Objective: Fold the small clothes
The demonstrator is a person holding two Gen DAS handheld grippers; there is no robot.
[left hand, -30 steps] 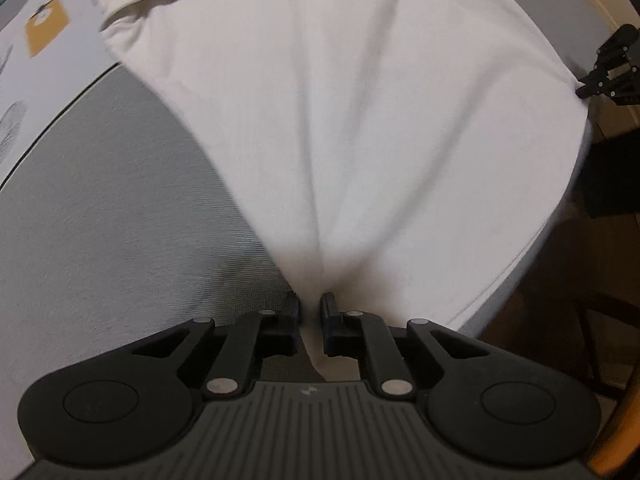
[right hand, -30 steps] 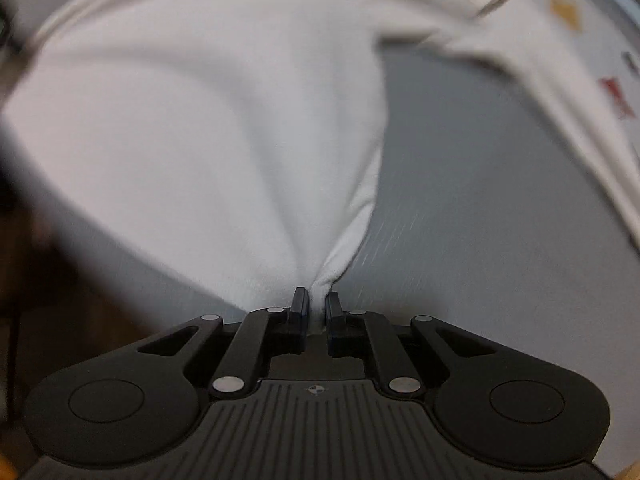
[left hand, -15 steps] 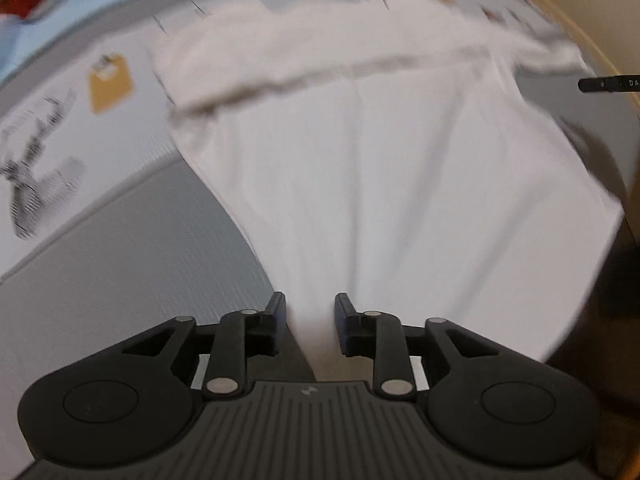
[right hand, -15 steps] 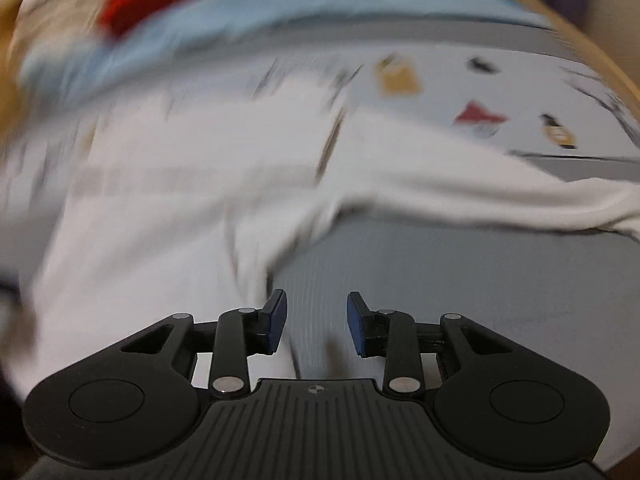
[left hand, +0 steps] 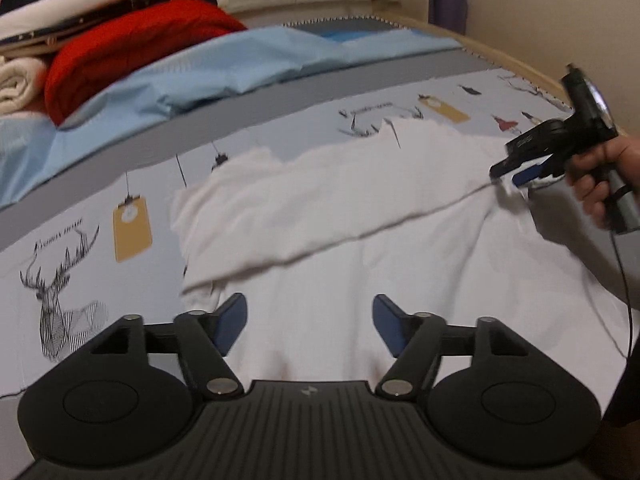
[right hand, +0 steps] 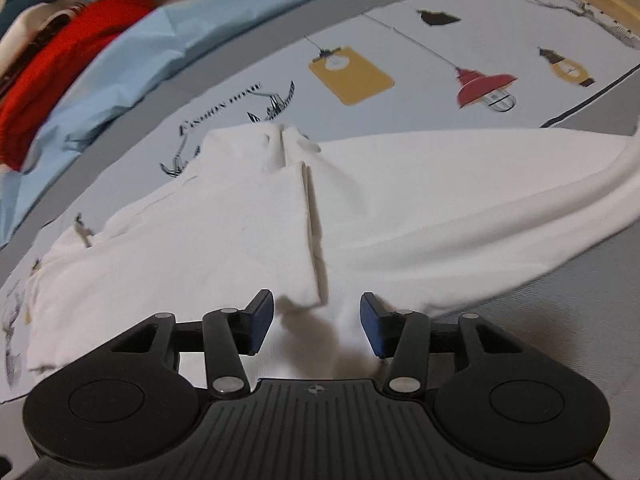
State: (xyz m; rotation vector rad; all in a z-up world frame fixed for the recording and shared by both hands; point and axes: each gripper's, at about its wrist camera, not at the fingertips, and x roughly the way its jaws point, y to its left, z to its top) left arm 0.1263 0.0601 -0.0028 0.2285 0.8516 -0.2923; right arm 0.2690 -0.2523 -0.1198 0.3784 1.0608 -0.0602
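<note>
A white garment (left hand: 360, 216) lies spread on the bed, folded over itself, with a fold edge running across it. My left gripper (left hand: 310, 326) is open and empty, just above the garment's near part. My right gripper (right hand: 317, 322) is open and empty over the near edge of the garment (right hand: 400, 208), where a folded flap ends between the jaws. In the left wrist view the right gripper (left hand: 516, 174) shows at the right, held in a hand, its tips at the garment's right edge.
The bed sheet (left hand: 80, 240) is pale with printed deer and lamps, grey (right hand: 580, 320) toward the near side. A light blue cover (left hand: 240, 64) lies behind. A red cloth (left hand: 132, 44) and folded white items (left hand: 24, 76) are stacked at the far left.
Both grippers have let go of the white garment and opened wide. They have lifted and tilted up, and the garment now lies folded on the bed.
</note>
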